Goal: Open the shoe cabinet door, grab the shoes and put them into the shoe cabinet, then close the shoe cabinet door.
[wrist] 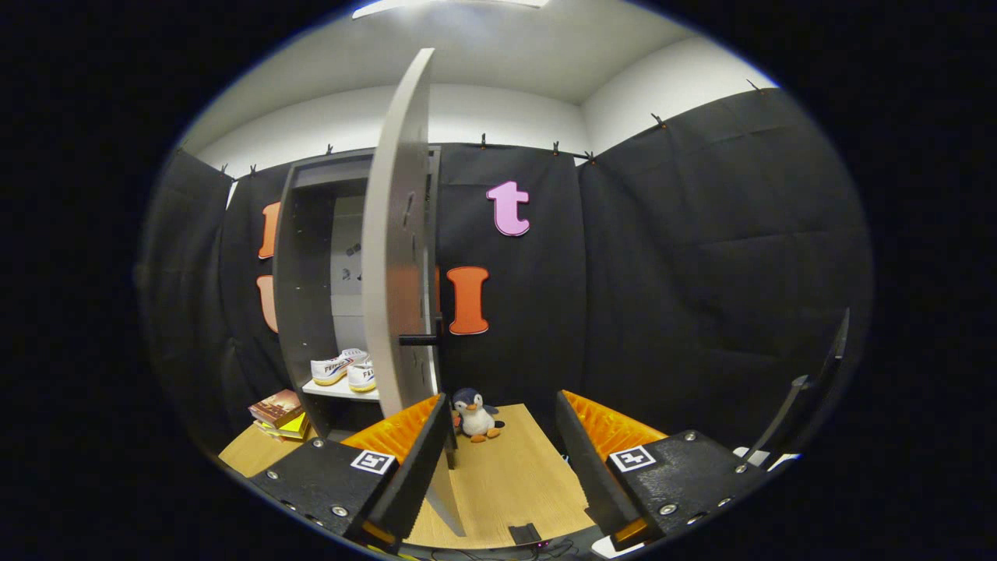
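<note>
Against black cloth on a wooden tabletop (514, 467), the grey shoe cabinet (308, 312) has its door (397, 257) swung open and white shoes (347, 368) already on its shelf, so only closing seems left; the gripper (502, 460) gapes wide, holding nothing, near the door's edge.

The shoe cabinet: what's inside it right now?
Inside the shoe cabinet, a pair of white shoes sits on a shelf. The open door covers its right part. The tool is open, holding nothing.
</note>
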A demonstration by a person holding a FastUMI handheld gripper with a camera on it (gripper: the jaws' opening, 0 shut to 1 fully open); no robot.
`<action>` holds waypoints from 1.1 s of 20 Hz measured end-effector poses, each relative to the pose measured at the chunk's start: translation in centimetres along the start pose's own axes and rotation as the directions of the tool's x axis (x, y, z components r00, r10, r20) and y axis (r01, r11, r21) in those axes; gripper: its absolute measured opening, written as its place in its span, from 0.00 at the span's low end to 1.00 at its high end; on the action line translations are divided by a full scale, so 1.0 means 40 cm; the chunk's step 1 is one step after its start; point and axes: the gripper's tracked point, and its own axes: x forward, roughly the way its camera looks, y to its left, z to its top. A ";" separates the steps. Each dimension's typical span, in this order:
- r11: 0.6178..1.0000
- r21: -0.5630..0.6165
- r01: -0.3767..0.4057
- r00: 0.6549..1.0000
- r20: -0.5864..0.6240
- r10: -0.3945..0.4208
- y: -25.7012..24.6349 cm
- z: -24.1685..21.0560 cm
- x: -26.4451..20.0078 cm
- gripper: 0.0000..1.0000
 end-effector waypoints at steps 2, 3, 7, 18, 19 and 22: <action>1.000 0.009 -0.016 1.000 -0.005 0.016 0.007 -0.009 0.042 0.85; 0.999 0.009 -0.037 0.999 -0.011 0.037 0.022 -0.016 0.056 0.85; 0.997 0.022 -0.073 0.997 0.004 0.073 0.056 -0.007 0.052 0.81; 0.931 0.028 -0.364 0.931 -0.017 0.365 0.379 -0.037 0.006 0.79; 0.922 0.029 -0.386 0.922 -0.014 0.387 0.412 -0.035 0.017 0.79; 0.888 0.042 -0.457 0.889 -0.014 0.458 0.536 -0.036 0.050 0.80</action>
